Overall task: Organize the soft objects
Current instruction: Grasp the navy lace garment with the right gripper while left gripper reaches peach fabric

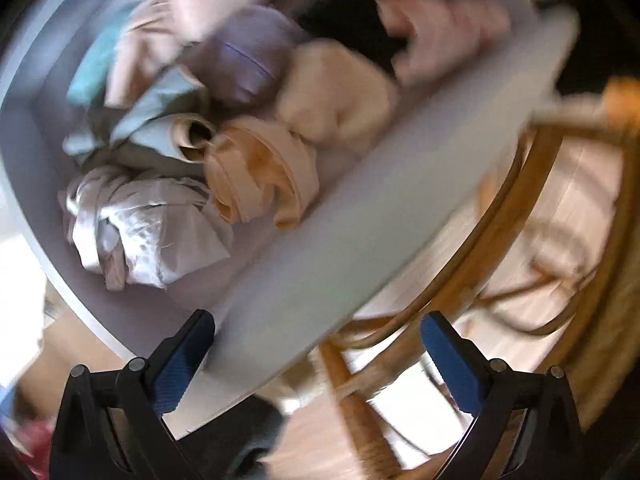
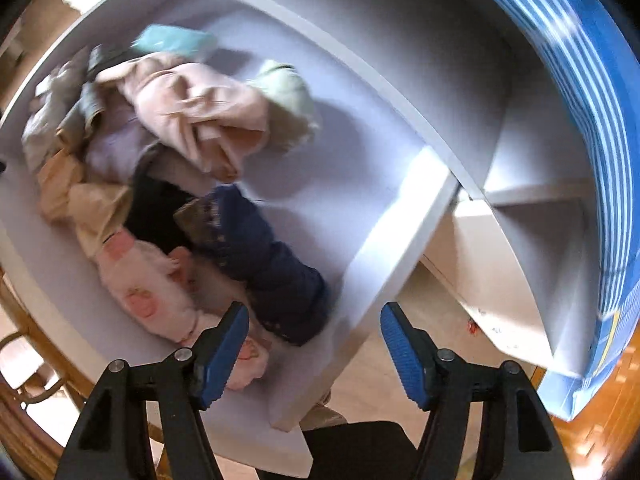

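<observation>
Left claw (image 1: pixel 318 354): blue pads wide apart, holding nothing, above the drawer's front wall.
Right claw (image 2: pixel 314 354): partly spread, nothing between the pads.
Soft clothes (image 2: pixel 192 120): bundled in the white drawer (image 2: pixel 400 216) (views blurred); navy roll (image 2: pixel 260 256) beside a pink-patterned piece (image 2: pixel 148 284).

Ahead of my right gripper (image 2: pixel 314 354) I'm seeing a matt, smooth white shelf (image 2: pixel 360 152) holding soft cloth bundles (image 2: pixel 192 120); its textured blue pads (image 2: pixel 404 356) are looking rubbery, beside glossy rattan (image 1: pixel 500 216).
</observation>
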Available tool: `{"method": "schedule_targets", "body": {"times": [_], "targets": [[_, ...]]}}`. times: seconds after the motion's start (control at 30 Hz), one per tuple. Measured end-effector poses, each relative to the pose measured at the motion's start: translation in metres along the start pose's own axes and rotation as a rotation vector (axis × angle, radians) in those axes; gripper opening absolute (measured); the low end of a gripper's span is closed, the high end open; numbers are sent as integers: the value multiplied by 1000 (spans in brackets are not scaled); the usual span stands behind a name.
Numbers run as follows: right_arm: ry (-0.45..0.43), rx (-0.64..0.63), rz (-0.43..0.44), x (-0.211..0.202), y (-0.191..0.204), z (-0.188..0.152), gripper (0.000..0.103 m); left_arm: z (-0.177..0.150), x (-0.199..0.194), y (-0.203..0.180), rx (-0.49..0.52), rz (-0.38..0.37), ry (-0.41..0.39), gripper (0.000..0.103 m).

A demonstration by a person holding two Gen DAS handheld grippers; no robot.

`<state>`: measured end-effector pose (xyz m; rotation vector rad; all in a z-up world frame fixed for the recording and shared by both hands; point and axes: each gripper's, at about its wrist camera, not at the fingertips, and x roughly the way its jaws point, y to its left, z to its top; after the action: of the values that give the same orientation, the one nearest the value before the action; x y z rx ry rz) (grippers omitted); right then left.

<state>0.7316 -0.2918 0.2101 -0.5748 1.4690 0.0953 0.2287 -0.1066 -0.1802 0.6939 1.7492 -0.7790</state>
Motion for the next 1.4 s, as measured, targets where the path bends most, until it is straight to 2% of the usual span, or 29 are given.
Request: {"method": "schedule_targets", "body": {"times": [0.07,0.17,0.23,0.3,0.37,0.4,0.47,0.53,0.57,0.67,0.77,0.8,0.9,1.03,1.13,1.23,1.33,1.4], "targets": [[5,17,-2,-1,-6,3,69,9,-34,17,-89,-80,-104,103],[4,56,17,-9,-18,14,69,25,-90,45,-215,-113,-298,103],[-66,96,71,-18,-25,20,69,32,-116,62,-303,-81,-373,103],[-76,121,97,-16,-28,19,63,43,-132,79,-400,-27,-415,103],[-61,124,123,-11,-28,19,49,46,-135,91,-491,-6,-427,103],[-52,103,112,-7,-29,22,48,46,-134,93,-522,-4,-421,103],[-26,61,83,-1,-29,29,47,53,-137,92,-532,36,-417,103],[-24,20,66,-1,-28,36,47,54,-139,89,-518,57,-466,103],[-26,-4,66,0,-28,41,47,55,-136,91,-521,51,-471,103],[-6,-62,37,6,-28,50,47,64,-119,102,-554,33,-410,103],[17,-95,43,11,-24,56,47,85,-127,122,-598,3,-401,103],[31,-112,46,15,-25,59,47,82,-131,121,-603,-2,-404,103],[60,-182,31,25,-26,66,47,114,-142,141,-593,25,-407,103],[88,-225,22,36,-33,79,47,154,-164,140,-519,163,-416,103],[117,-201,39,44,-39,92,44,197,-180,137,-374,317,-415,103],[137,-171,47,44,-47,100,39,237,-188,131,-232,412,-395,103],[141,-127,66,42,-58,104,36,269,-193,128,-124,446,-380,103],[145,-76,86,40,-69,105,34,291,-199,129,-35,506,-374,103]]}}
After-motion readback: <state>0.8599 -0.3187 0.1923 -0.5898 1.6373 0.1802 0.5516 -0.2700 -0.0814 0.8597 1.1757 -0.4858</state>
